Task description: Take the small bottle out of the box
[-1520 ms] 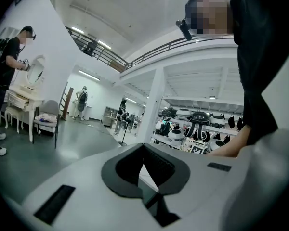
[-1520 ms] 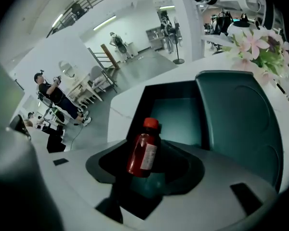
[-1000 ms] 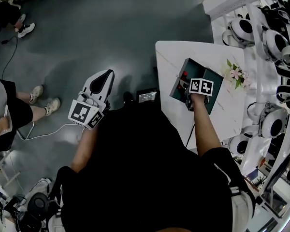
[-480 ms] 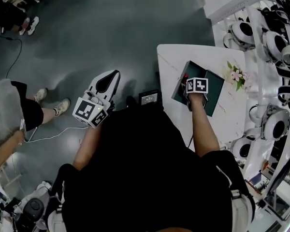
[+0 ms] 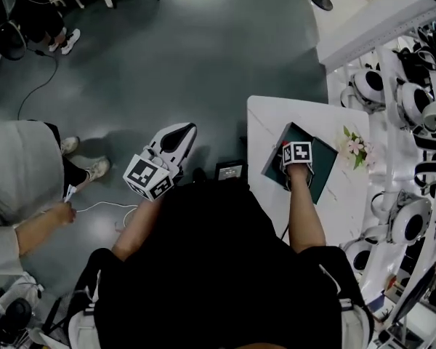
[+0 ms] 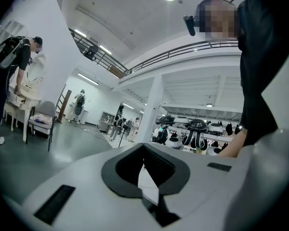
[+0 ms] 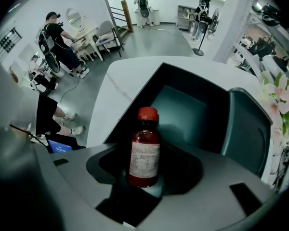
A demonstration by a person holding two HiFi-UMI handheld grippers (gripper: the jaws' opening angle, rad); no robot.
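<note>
The small bottle point(image 7: 144, 150), round, glossy dark red with a red cap and a white paper label, sits in the matte dark-teal box point(image 7: 183, 109) on the white, faintly veined desk point(image 7: 118, 88). It is between the jaws of the right claw point(image 7: 151, 170), which have just been opening and stand wide, clear of it. The smooth white left claw point(image 6: 144, 146) is closed on nothing.

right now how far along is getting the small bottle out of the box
Done: nothing yet; the small red-capped brown bottle lies in the open dark green box. In hand: the right gripper hangs over it, jaws just opened wider, bottle between them, ungripped. Left: close, lift it out.
</note>
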